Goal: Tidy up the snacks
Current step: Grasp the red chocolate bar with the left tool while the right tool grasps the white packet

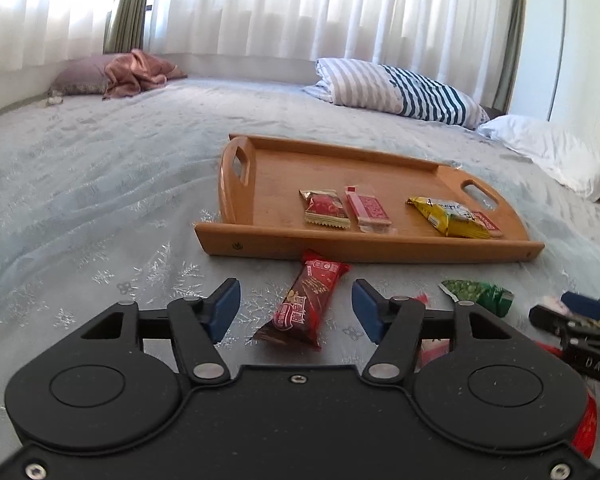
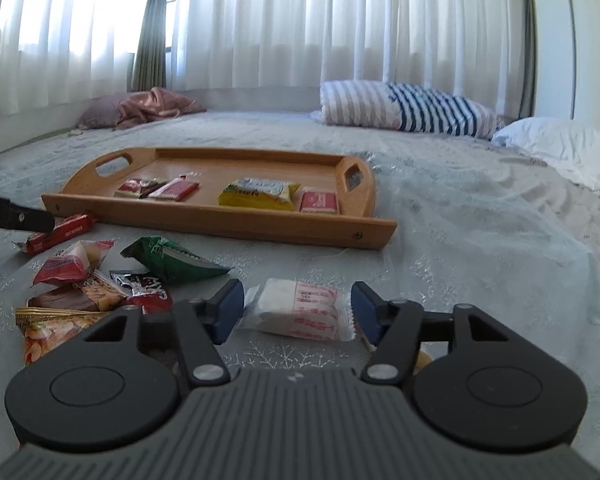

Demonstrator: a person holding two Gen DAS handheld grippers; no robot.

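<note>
bright daylight through sheer curtains (image 1: 260, 12), blown-out glare, soft focus, strong fisheye bending at edges

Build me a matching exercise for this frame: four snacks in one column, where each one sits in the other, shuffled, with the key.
Snacks
1. yellow packet
2. red bar
3. white packet
4. green packet

Places
A. between the left gripper's open fingers, on the bed
B. on the bed, in the loose pile outside the tray
C. in the tray
D. between the right gripper's open fingers, on the bed

Pairs: 1-C, 2-A, 3-D, 4-B
</note>
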